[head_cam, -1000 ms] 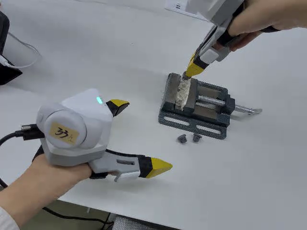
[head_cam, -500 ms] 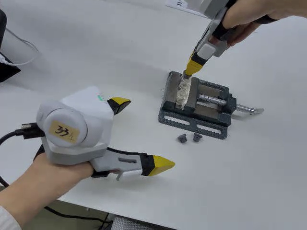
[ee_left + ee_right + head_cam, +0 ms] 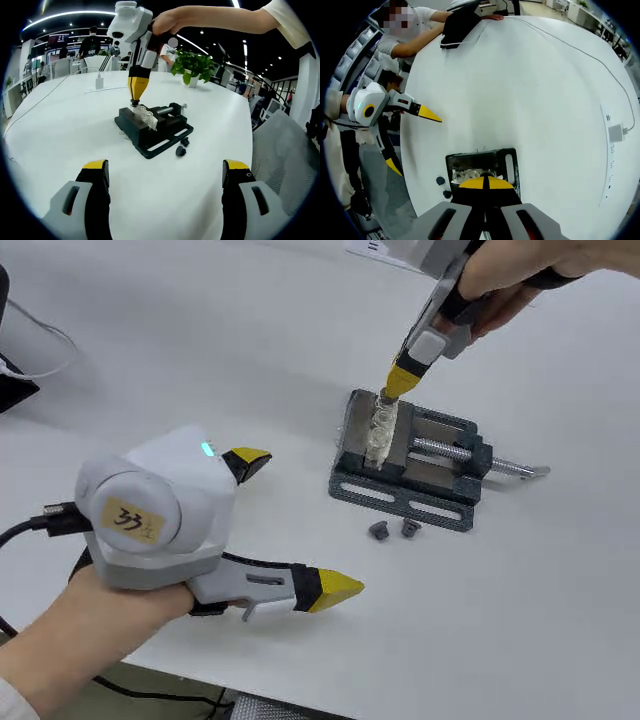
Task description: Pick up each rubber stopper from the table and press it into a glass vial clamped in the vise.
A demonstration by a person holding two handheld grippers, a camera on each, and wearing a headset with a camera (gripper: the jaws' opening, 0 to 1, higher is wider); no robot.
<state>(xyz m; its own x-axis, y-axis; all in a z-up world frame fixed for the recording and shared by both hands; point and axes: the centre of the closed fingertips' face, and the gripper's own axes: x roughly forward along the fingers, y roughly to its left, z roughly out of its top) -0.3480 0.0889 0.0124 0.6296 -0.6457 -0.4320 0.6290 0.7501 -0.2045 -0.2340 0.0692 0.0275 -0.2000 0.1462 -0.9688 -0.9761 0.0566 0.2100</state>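
Right hand-held gripper (image 3: 389, 394) has swung steeper over the last second, and its tip hasn't left the far end of the vial row. Left unit, vise, loose parts: no shift.

White surface (image 3: 200, 340) carries everything. Left hand-held gripper (image 3: 295, 522) hovers over it near the person, jaws wide open, empty, well apart from the work. The right one comes down from above, jaws closed tip to tip. Vise (image 3: 395, 498) sits mid-surface with a row of clear vials (image 3: 378, 438) upright between its jaws. Dark stopper (image 3: 383, 397) sits at the mouth of the far vial, right under the right tip. Can't tell if the tips pinch it or just bear on it. Two spare stoppers (image 3: 379, 531) lie close together on the surface, just in front of the vise base.

Step, my read: seating this stopper. Push straight down the vial axis, no side load, since it's glass held only at the sides. Ease the force on, stop once it bottoms on the rim, then lift straight off so it isn't dragged back out.
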